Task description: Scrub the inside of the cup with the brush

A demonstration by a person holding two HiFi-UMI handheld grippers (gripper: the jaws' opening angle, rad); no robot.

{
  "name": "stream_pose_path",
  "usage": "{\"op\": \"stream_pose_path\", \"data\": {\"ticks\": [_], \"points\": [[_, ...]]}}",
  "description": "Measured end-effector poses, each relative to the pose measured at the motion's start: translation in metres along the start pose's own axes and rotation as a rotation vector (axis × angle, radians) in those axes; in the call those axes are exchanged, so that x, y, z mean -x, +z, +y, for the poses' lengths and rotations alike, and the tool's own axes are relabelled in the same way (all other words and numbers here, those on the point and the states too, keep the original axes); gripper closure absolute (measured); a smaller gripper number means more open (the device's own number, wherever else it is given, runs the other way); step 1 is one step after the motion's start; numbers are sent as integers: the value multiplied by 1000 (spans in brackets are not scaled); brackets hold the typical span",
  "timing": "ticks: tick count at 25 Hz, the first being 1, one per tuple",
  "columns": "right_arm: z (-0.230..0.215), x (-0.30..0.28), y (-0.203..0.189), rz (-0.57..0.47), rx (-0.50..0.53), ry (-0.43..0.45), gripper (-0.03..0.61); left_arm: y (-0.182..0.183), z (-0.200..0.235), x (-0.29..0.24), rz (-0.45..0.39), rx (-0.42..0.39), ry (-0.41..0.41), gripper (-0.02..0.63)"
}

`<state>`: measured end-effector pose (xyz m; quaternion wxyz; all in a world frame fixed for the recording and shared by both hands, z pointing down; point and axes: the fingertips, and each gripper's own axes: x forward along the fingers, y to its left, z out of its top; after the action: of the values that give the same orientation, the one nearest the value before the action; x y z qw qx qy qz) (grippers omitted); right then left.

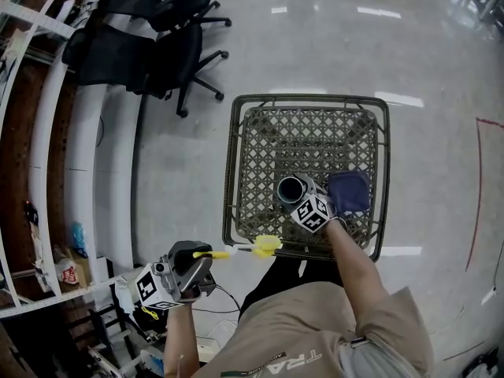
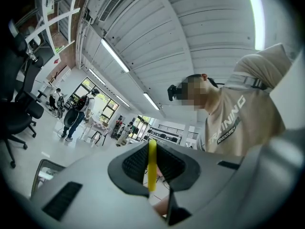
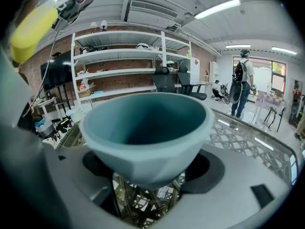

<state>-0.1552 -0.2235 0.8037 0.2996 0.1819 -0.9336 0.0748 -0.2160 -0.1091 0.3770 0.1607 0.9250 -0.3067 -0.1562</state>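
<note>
My right gripper [image 1: 303,199] is shut on a blue-grey cup [image 1: 290,189], held over the lattice table [image 1: 260,140] with its mouth facing up. In the right gripper view the cup [image 3: 145,130] fills the middle between the jaws, its dark inside in plain sight. My left gripper [image 1: 206,260] is shut on the yellow handle of a brush [image 1: 250,248]; the brush's yellow head sits at the table's near edge, left of and apart from the cup. In the left gripper view the yellow handle [image 2: 152,165] stands upright between the black pads. The brush head [image 3: 32,26] shows at the upper left of the right gripper view.
A dark blue cloth [image 1: 350,191] lies on the table right of the cup. Black office chairs [image 1: 161,42] stand on the floor beyond the table's left. White shelving [image 1: 47,172] runs along the left wall. People [image 2: 76,116] stand far off in the room.
</note>
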Motion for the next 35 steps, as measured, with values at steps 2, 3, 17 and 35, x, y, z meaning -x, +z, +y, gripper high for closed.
{"op": "stream_pose_path", "data": {"ticks": [2,3,17,35], "points": [[1,1,-8,23,-10,6,173,-2,-2,-3,6,-5,-7,561],[1,2,-11,30,-17,4,173,-3,-4,-5,9,-8,-10,561],[9,85,-11,11,-43,-15,174,-5,-12,-13,-8,-63,-72,561],[8,288,228,-501,-95,-61,502,47,-7,-12,-147,-204,-96,561]]}}
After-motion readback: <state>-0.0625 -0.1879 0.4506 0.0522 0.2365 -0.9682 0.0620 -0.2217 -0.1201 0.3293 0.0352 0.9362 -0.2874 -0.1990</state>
